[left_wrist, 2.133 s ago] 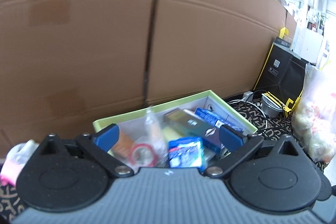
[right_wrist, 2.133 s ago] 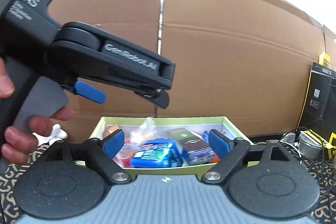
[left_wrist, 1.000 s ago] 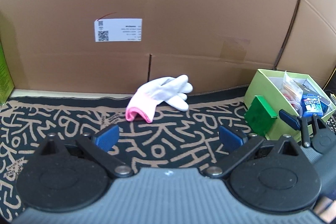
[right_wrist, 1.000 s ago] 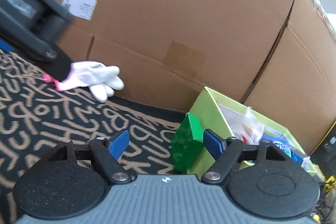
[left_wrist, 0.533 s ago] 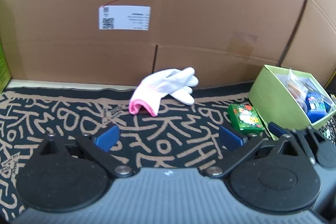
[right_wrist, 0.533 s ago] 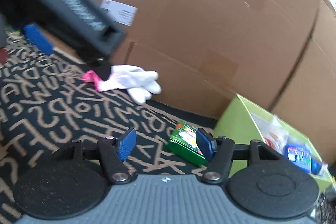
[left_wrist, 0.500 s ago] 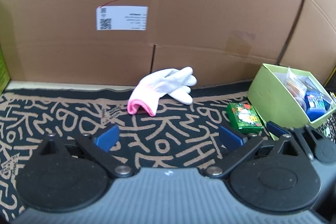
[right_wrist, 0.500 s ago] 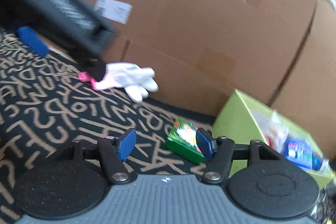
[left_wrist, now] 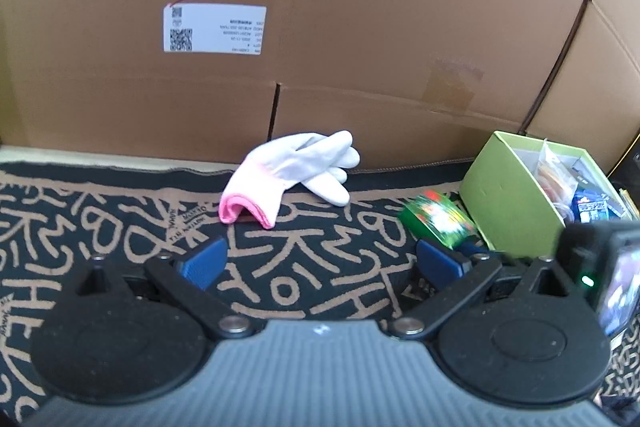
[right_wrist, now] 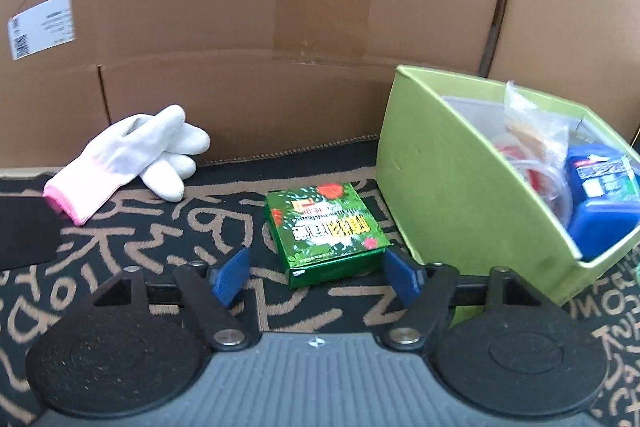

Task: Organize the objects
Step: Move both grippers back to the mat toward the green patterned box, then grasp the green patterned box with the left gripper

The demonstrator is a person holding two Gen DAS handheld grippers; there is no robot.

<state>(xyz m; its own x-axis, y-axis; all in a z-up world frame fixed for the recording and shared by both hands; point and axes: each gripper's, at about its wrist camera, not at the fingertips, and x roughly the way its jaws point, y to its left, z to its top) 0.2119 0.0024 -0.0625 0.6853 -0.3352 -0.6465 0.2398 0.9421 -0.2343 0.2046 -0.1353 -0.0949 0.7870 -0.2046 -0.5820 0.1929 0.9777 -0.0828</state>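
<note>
I am looking along my right gripper (right_wrist: pixel 316 273), whose blue fingers (right_wrist: pixel 230 273) are standing apart and pressing on nothing; they have just been closing, and the near end of the green packet (right_wrist: pixel 326 227) is sitting just ahead of the gap, free of both pads; the packet is lying flat on the patterned mat (right_wrist: pixel 160 239), just left of the lime-green box (right_wrist: pixel 452 183), though I cannot tell whether the two are touching.

The box is holding a blue pack (right_wrist: pixel 600 187) and a clear bag (right_wrist: pixel 536 131) over something red; its contents are overlapping and partly hidden by its near wall, and I am not making them out further; its lower corner is being covered by my right gripper's own arm.

The white glove with a pink cuff (right_wrist: pixel 132 155) is lying well left of the box, against the foot of the cardboard wall (right_wrist: pixel 240 27); a dark blurred shape at the left edge of the right view is being cut off by the frame.

My left gripper (left_wrist: pixel 320 261) is hovering over the mat with its fingers (left_wrist: pixel 204 261) spread wide and holding nothing; in its view the packet (left_wrist: pixel 438 219) is blurred, and the right gripper's body is blocking the box's near right corner; the small print on the white label (left_wrist: pixel 214 29) on the wall is too small for me to read.
</note>
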